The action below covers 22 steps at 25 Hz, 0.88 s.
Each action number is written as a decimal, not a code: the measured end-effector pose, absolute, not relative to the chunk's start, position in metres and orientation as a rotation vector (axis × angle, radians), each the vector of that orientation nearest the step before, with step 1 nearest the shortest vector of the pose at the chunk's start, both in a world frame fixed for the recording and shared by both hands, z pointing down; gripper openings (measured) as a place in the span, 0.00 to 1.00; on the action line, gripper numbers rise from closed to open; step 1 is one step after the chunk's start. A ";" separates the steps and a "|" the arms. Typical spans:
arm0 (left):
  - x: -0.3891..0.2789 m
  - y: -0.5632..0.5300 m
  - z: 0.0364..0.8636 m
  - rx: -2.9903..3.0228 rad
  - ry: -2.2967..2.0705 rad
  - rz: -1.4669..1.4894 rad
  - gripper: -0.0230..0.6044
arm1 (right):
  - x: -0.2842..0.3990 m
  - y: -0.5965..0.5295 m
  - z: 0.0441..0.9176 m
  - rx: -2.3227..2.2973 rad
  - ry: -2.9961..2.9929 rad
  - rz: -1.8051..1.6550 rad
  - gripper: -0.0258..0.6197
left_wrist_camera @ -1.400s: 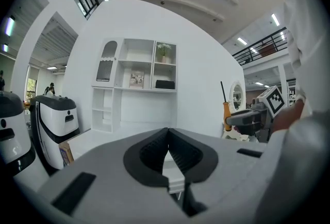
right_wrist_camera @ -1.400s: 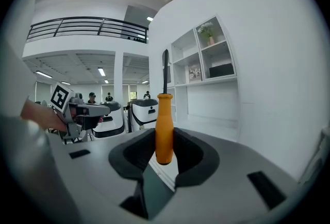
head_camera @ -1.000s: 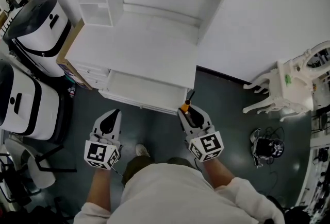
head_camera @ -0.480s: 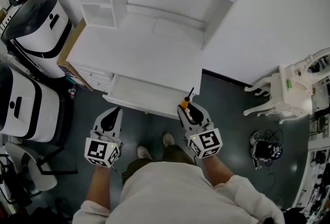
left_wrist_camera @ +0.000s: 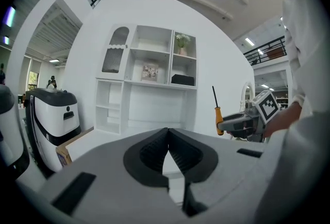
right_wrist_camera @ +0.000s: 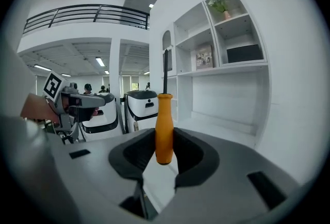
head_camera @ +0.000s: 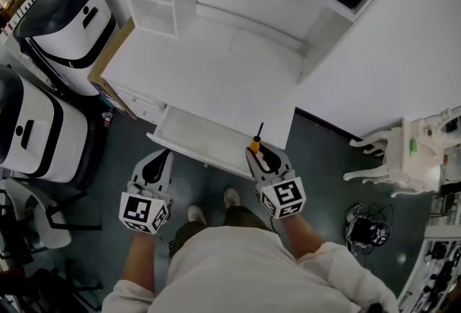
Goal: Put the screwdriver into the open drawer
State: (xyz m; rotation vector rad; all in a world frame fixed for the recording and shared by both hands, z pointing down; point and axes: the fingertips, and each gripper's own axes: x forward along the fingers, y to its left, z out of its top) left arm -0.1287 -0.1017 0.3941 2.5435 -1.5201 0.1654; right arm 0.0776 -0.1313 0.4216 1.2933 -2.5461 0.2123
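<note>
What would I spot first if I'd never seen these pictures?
The orange-handled screwdriver with a thin black shaft pops out first, standing upright between the fingers of the right gripper. Just ahead of it is the open white drawer of the white desk. The left gripper hangs nearby, shut and empty.

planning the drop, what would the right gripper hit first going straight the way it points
Probably nothing close: the right gripper, shut on the screwdriver, seems to ride above the open drawer and desk top, so the shelf unit's back wall comes first. Height is hard to judge.
</note>
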 end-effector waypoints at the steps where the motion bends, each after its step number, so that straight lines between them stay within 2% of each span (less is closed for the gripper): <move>1: -0.128 -0.104 0.395 2.533 -1.529 0.167 0.04 | 0.077 -0.136 0.426 1.266 -2.544 0.211 0.22; 22: -0.140 -0.112 0.433 2.331 -1.672 0.195 0.04 | 0.032 -0.199 0.580 0.699 -2.309 0.053 0.22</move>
